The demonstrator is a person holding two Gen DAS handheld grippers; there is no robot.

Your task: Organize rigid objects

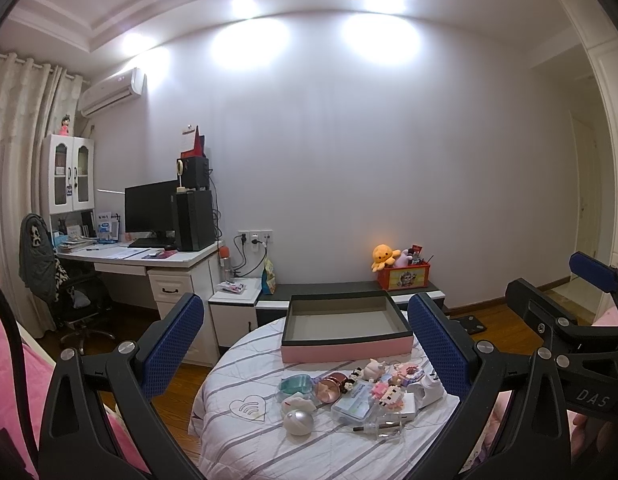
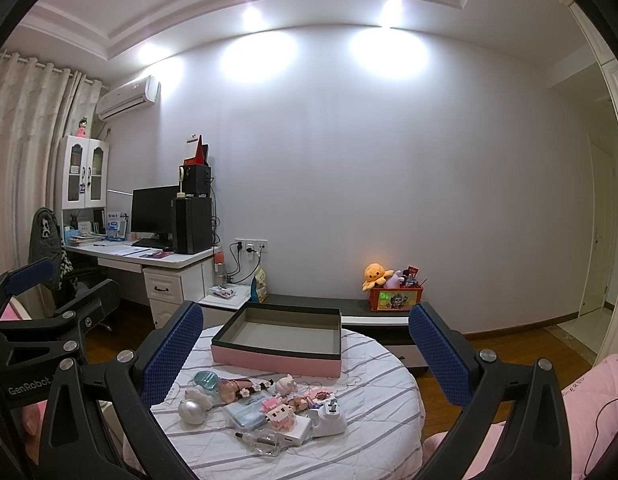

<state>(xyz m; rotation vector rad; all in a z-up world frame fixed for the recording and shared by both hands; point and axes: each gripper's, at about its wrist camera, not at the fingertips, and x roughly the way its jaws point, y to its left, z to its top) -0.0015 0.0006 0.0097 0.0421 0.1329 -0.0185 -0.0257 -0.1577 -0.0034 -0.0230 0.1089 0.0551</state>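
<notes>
An empty pink box (image 1: 346, 350) (image 2: 277, 361) with dark rim stands at the far side of a round table with a striped cloth (image 1: 245, 448) (image 2: 373, 436). In front of it lie several small objects: a silver egg-shaped case (image 1: 298, 422) (image 2: 192, 411), a teal case (image 1: 295, 386), a clear plastic box (image 1: 353, 404) (image 2: 245, 412), a white plug adapter (image 1: 427, 390) (image 2: 329, 420), block figures (image 2: 279, 410) and a pen-like bottle (image 1: 379, 428) (image 2: 261, 440). My left gripper (image 1: 307, 344) and right gripper (image 2: 305, 354) both hover open above the table, holding nothing.
A desk (image 1: 149, 258) with monitor and speakers stands at the left, an office chair (image 1: 69, 292) beside it. A low bench (image 1: 349, 294) with a red toy box (image 1: 403, 276) runs along the wall. Pink bedding (image 2: 581, 400) lies to the right.
</notes>
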